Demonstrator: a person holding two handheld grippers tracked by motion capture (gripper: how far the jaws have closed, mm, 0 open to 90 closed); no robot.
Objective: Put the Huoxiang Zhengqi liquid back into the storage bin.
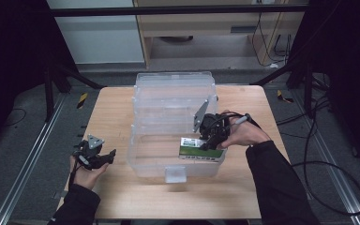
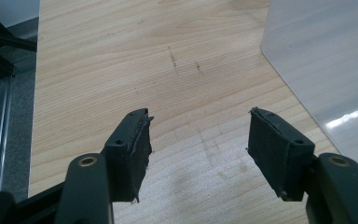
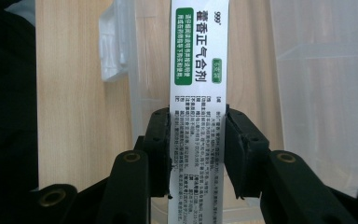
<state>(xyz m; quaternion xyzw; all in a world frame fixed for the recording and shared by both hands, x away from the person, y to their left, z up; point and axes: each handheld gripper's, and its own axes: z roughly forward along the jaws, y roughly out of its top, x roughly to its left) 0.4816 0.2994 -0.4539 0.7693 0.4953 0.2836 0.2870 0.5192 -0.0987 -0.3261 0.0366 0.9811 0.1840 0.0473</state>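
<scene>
A white and green medicine box (image 1: 198, 151) hangs inside the near right part of a clear plastic bin (image 1: 168, 101) in the high view. My right gripper (image 1: 207, 141) is shut on that box, its black pads pressing both narrow sides of the medicine box (image 3: 198, 84) in the right gripper view. The bin wall (image 3: 307, 93) surrounds it there. My left gripper (image 1: 104, 157) rests over the table's left side, held in a hand, clear of the bin. Its jaws stand wide apart over bare wood in the left gripper view, left gripper (image 2: 198, 135) holding nothing.
The bin has a white latch tab (image 1: 175, 174) at its near wall. The wooden table (image 1: 112, 117) has free room left of the bin and along its front edge. A corner of the bin (image 2: 326, 70) lies close to the left gripper. Dark stands and cables ring the table.
</scene>
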